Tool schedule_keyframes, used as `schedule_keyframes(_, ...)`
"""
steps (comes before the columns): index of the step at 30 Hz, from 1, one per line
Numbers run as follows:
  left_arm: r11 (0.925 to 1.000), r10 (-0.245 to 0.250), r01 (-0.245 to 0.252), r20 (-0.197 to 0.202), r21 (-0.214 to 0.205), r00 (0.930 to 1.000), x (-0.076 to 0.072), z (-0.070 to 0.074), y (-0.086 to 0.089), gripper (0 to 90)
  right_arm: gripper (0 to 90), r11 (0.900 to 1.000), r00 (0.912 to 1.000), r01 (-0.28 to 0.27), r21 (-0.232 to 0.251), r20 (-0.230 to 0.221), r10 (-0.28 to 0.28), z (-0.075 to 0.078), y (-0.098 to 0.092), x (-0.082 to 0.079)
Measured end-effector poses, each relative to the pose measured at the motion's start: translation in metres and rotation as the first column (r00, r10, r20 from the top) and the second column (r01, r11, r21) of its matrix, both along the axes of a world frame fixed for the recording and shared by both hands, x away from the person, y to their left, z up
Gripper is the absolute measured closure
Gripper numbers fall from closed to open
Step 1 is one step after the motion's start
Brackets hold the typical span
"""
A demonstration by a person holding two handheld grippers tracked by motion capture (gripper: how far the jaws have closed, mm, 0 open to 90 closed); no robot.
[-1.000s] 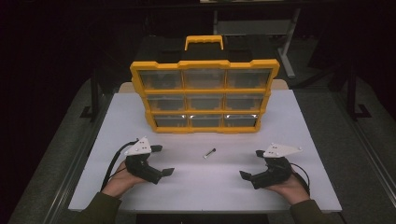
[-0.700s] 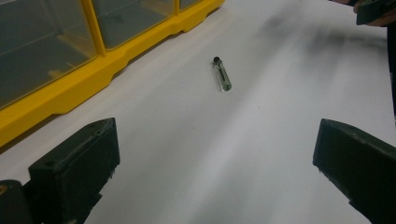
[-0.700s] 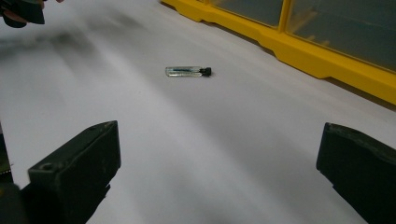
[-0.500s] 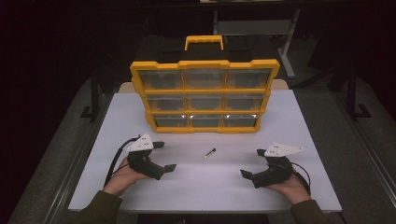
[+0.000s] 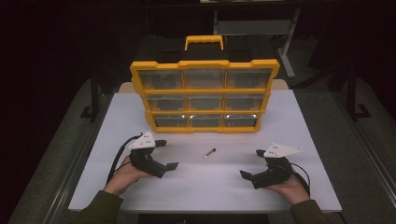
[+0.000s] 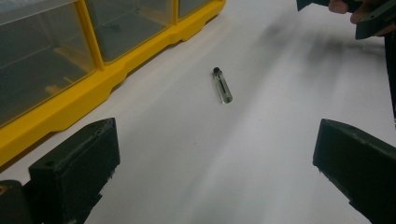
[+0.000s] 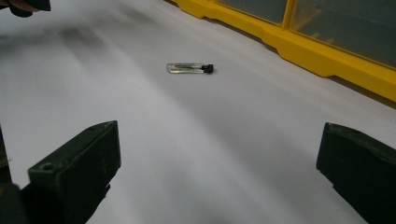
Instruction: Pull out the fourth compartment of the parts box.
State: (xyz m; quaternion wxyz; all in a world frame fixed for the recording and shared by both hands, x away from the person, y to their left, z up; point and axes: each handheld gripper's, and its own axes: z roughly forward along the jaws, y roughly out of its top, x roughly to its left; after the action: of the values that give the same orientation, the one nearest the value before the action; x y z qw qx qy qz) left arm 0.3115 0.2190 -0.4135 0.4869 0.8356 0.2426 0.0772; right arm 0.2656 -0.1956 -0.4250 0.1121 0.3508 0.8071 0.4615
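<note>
High view: the small clear glass vial with a black cap (image 5: pixel 209 153) lies flat on the white table (image 5: pixel 299 121), between my two tools and in front of the yellow plastic organizer box (image 5: pixel 204 95). Its long axis runs from 7 to 1 o'clock, cap toward 1. My left gripper (image 5: pixel 165 154) is nearer, I judge; the vial is at its 3 o'clock. My right gripper (image 5: pixel 251 163) has it at 10 o'clock. Both have jaws spread wide and hold nothing.
</note>
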Motion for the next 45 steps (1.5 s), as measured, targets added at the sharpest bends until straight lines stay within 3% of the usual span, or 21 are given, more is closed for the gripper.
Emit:
schedule_keyframes(13, 0.9999, -0.012, 0.012, 0.01, 0.004, 0.9999, 0.005, 0.002, -0.008, 0.4, 0.0, 1.0, 0.9999, 0.001, -0.002, 0.011, -0.001, 0.0, -0.001, 0.0)
schedule_keyframes(26, 0.9998, -0.017, 0.017, -0.002, -0.007, 0.9999, 0.011, 0.003, -0.013, 0.4, 0.0, 1.0, 1.0, 0.003, 0.0, -0.008, -0.003, 0.0, 0.0, -0.001)
schedule_keyframes(45, 0.9992, -0.038, 0.038, 0.019, -0.011, 0.9991, 0.017, 0.006, -0.027, 0.4, 0.0, 1.0, 1.0, 0.005, 0.003, -0.007, -0.005, 0.0, -0.001, 0.0)
